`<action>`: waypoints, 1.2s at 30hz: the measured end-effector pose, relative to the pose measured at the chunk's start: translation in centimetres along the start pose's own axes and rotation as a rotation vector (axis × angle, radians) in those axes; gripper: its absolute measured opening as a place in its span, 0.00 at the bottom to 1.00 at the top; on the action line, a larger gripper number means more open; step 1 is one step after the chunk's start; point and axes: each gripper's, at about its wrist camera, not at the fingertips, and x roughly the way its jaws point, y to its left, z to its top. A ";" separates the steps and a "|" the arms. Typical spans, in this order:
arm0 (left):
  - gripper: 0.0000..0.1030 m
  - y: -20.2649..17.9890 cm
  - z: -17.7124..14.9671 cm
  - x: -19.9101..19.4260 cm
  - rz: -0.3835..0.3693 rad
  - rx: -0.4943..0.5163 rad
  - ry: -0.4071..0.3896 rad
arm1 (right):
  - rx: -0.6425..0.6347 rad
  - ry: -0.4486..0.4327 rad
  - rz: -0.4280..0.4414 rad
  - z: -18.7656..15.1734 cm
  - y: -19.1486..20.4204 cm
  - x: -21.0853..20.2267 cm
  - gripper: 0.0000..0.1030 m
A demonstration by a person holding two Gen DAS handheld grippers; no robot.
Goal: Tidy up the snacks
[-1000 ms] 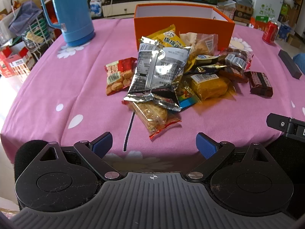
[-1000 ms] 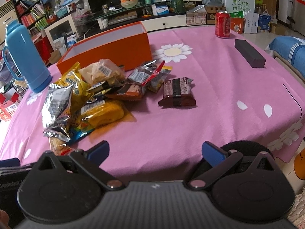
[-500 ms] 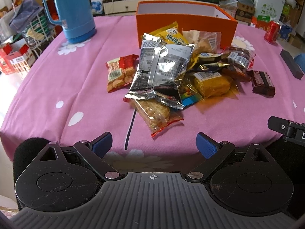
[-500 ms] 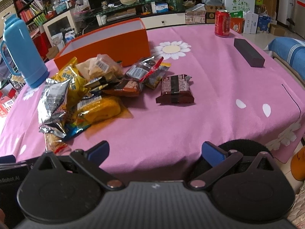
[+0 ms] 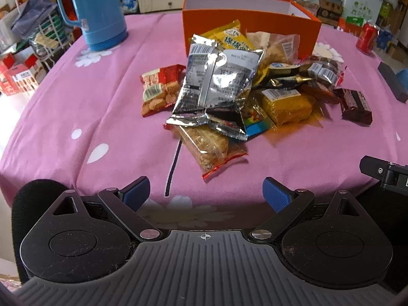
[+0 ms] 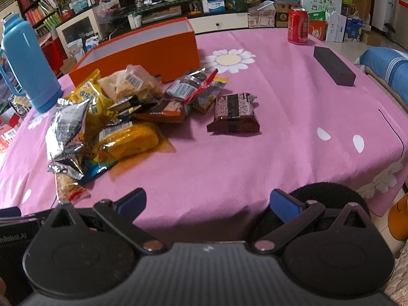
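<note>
A pile of snack packets lies on the pink tablecloth in front of an open orange box (image 5: 251, 25), which also shows in the right wrist view (image 6: 142, 51). A silver packet (image 5: 216, 84) tops the pile, with a red packet (image 5: 159, 89) to its left and a clear biscuit packet (image 5: 209, 148) nearest me. A dark chocolate packet (image 6: 234, 113) lies apart on the right. My left gripper (image 5: 205, 193) is open and empty at the table's near edge. My right gripper (image 6: 207, 202) is open and empty, also at the near edge.
A blue thermos (image 5: 94, 10) stands at the back left. A red can (image 6: 297, 25) and a dark block (image 6: 334, 65) sit at the back right. Shelves and boxes crowd the room behind the pink tablecloth (image 6: 280, 153).
Both grippers have moved a little forward and up over the table; the snack pile sits slightly lower in both views. Nothing was grasped.
</note>
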 end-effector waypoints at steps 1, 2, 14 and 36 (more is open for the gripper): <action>0.75 0.0 0.0 0.2 0.000 0.000 0.004 | 0.000 0.003 -0.001 0.0 0.0 0.1 0.99; 0.75 0.0 0.0 0.4 0.001 -0.001 0.011 | -0.001 0.006 -0.002 0.0 0.0 0.3 0.99; 0.74 1.2 0.9 2.5 0.010 -0.030 0.048 | -0.032 0.005 0.010 1.2 0.3 2.3 0.99; 0.75 0.4 9.1 7.2 -0.164 0.117 -0.097 | -0.149 0.032 -0.033 2.8 0.5 8.9 0.99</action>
